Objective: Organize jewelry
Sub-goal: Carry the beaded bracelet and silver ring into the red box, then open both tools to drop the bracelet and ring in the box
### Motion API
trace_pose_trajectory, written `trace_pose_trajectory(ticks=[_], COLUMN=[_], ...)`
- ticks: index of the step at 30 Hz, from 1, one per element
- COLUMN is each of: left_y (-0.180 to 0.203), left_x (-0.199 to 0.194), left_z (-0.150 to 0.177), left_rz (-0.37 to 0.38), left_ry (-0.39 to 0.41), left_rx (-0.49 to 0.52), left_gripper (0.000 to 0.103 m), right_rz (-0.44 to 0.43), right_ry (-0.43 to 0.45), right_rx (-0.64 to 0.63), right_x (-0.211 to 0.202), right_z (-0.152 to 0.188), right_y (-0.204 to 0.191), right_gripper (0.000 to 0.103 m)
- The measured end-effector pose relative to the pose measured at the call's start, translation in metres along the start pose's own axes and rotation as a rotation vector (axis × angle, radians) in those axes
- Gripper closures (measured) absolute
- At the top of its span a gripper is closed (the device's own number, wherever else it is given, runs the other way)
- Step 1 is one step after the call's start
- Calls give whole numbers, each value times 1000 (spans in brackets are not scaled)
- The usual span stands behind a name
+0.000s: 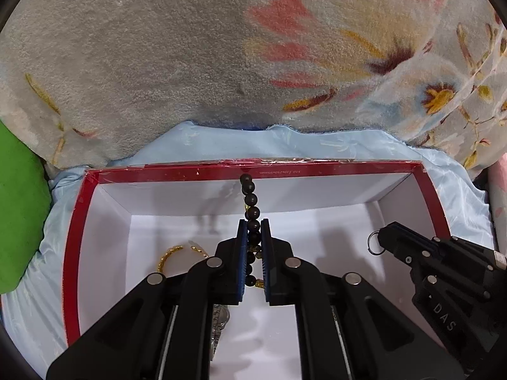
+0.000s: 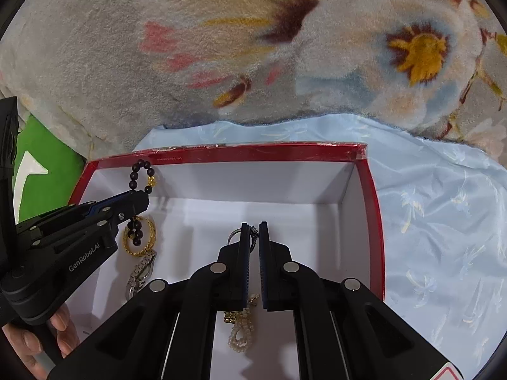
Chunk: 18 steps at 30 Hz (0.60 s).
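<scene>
Hand-held gripper [image 1: 253,237] around round dark beads [image 1: 250,199]

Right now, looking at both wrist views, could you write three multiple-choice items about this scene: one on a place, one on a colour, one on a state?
1. Where does the gold chain bracelet lie?
A. On the floral blanket
B. Inside the box
C. On the green cushion

2. What colour is the rim of the box?
A. Red
B. Blue
C. Black

3. What does the left gripper do?
A. Stands open and empty
B. Lies flat on the blue cloth
C. Is shut on the dark bead bracelet

Answers:
1 B, it rests on the white floor of the box.
2 A, the edge around the white walls is red.
3 C, beads show between its fingers and above them.
</scene>
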<state>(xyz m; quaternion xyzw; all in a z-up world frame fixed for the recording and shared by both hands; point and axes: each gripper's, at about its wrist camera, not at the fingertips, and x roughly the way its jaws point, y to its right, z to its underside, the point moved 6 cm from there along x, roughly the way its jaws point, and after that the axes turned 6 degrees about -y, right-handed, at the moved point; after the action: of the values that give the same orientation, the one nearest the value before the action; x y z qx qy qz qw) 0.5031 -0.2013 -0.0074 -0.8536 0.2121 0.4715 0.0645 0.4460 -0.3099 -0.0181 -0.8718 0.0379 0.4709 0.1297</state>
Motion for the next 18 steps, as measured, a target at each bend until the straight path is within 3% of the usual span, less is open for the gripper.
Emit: trace_pose_trajectory(ticks=[9,18], left_y=[-8,-10], left_x=[7,4], left_z=[7,12], left_rz=[34,3], left_ry=[-41,-37], left_rx=[-48,-36], left_gripper=[95,95], right_rz=[14,35], right_ry=[-8,-13], right_rx=[-4,-15], right_x=[1,6], right_z=[0,0], right_y=[-1,-3], right_gripper=[98,97])
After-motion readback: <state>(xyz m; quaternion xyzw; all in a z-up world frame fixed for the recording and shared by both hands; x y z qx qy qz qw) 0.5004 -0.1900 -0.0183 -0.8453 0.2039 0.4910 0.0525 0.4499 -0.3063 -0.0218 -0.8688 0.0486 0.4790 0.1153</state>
